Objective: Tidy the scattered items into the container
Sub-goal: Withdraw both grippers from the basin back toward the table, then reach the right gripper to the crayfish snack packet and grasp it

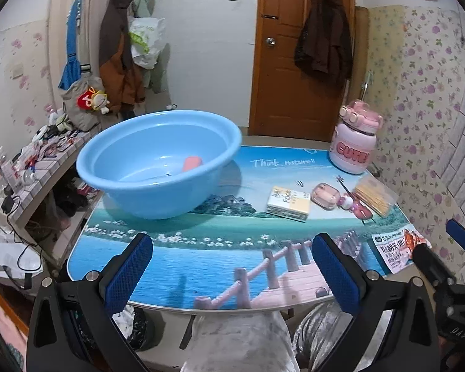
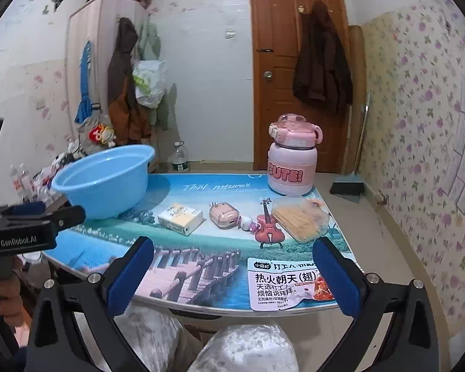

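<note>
A light blue basin [image 1: 158,161] [image 2: 104,179] stands at the table's far left, with an orange item [image 1: 192,163] lying inside it. To its right lie a yellow-white tissue pack [image 1: 289,203] [image 2: 181,218], a pink earbud case [image 1: 325,197] [image 2: 222,217], a small red violin charm [image 2: 268,231] and a clear box of toothpicks [image 1: 373,197] [image 2: 300,219]. A white snack packet [image 2: 283,283] [image 1: 395,249] rests at the near right edge. My left gripper [image 1: 232,274] and right gripper [image 2: 234,274] both hover open over the near edge, holding nothing.
A pink "CUTE" bottle [image 1: 355,142] [image 2: 291,161] stands at the table's far right. A cluttered shelf [image 1: 37,167] runs along the left of the table. A brown door [image 2: 297,71] with a hanging coat is behind. A person's legs [image 2: 232,347] sit under the near edge.
</note>
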Demonstrator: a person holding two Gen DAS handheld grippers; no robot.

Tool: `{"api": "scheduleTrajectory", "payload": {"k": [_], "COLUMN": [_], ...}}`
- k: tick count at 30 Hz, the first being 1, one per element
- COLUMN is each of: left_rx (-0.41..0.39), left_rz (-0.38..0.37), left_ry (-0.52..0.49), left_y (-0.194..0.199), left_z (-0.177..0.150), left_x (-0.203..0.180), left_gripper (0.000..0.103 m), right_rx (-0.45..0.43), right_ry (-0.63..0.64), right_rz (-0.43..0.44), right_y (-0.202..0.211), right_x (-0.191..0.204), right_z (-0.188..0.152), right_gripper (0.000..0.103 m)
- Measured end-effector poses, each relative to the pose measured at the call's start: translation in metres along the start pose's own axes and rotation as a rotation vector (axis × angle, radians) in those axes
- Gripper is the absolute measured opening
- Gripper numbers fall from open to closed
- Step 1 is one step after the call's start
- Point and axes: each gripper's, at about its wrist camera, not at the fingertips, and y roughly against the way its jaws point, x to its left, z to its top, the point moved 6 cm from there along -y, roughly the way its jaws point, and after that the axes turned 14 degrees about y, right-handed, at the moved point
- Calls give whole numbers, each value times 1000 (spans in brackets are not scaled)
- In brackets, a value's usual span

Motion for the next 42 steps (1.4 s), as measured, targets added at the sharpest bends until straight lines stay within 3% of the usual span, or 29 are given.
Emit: {"api": "scheduleTrajectory", "payload": {"k": [29, 42], "left_rx": [67, 115], "left_rz": [8, -69], "left_ry": [-26, -137], "left_y": [-19, -32], "left_z": [-12, -39], "left_x": [-7, -65], "left_gripper": [103, 103], "right_rx": [83, 107], "right_ry": [-66, -99], "right_rz": [-26, -73], "right_y": [-17, -19], "right_x": [-17, -47], "right_z": [-25, -36], "right_gripper": [103, 103]}}
